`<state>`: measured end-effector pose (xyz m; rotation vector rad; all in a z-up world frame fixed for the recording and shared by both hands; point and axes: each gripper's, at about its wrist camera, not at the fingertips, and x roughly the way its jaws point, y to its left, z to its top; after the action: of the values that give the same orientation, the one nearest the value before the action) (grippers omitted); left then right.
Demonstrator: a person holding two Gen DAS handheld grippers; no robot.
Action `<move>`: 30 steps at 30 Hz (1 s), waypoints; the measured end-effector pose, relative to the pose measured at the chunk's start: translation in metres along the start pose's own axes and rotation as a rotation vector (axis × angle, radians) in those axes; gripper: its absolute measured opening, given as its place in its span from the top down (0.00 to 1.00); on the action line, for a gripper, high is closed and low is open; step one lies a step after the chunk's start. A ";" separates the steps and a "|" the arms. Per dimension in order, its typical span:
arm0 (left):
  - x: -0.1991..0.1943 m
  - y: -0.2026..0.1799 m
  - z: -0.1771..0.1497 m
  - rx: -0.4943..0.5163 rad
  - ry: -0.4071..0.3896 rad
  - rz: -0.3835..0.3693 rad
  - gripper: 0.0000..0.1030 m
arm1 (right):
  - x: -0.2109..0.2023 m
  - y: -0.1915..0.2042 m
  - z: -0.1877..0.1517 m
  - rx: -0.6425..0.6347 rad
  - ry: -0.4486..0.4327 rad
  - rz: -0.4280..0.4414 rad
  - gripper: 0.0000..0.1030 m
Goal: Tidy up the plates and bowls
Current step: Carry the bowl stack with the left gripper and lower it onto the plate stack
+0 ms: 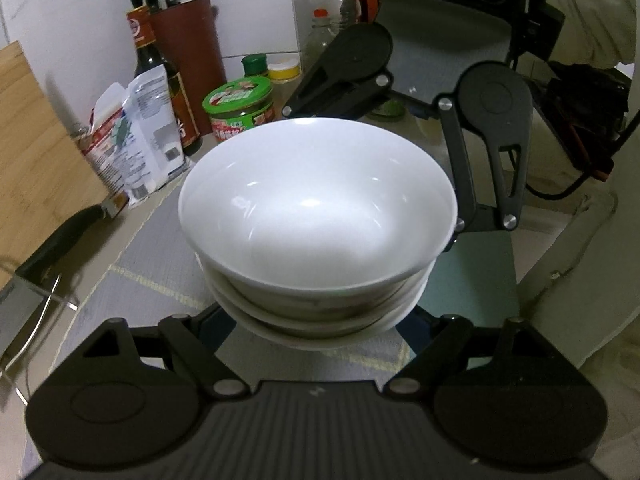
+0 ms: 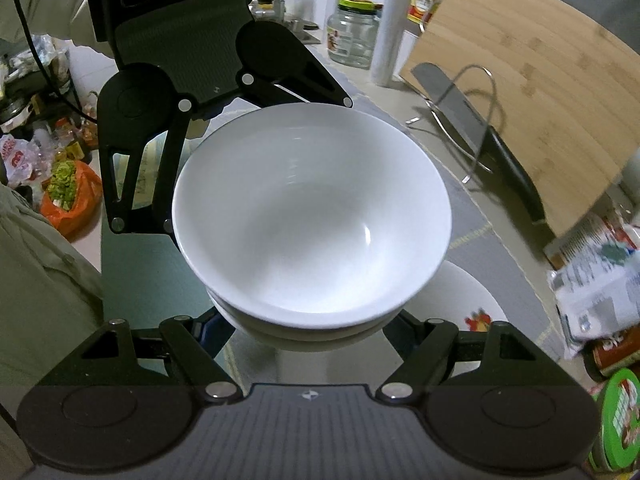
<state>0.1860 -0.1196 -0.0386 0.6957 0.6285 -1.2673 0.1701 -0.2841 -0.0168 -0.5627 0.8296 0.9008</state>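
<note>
my left claw (image 1: 320, 320) and right claw (image 2: 316, 320) both pinch the stacked white bowls (image 1: 316, 216) from opposite sides. only the right view shows a white plate (image 2: 460, 292) below, right of my claw.

Both wrist views steep-down, close, facing each other; share bowl stack (image 1: 316, 220).

white bowls (image 1: 316, 200), green-lidded jar (image 1: 239, 98)
</note>
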 end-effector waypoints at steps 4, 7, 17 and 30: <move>0.012 0.004 0.010 0.014 -0.003 -0.003 0.17 | -0.002 -0.011 -0.010 0.011 0.004 -0.013 0.19; 0.020 0.006 0.015 0.022 -0.006 -0.005 0.17 | -0.003 -0.019 -0.015 0.021 0.008 -0.019 0.19; 0.050 0.019 0.028 0.038 0.004 -0.031 0.17 | 0.001 -0.039 -0.034 0.050 0.034 -0.033 0.19; 0.072 0.027 0.036 0.039 0.004 -0.059 0.17 | 0.000 -0.050 -0.050 0.068 0.069 -0.047 0.19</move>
<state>0.2274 -0.1882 -0.0667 0.7165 0.6328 -1.3360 0.1937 -0.3458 -0.0408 -0.5537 0.9027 0.8109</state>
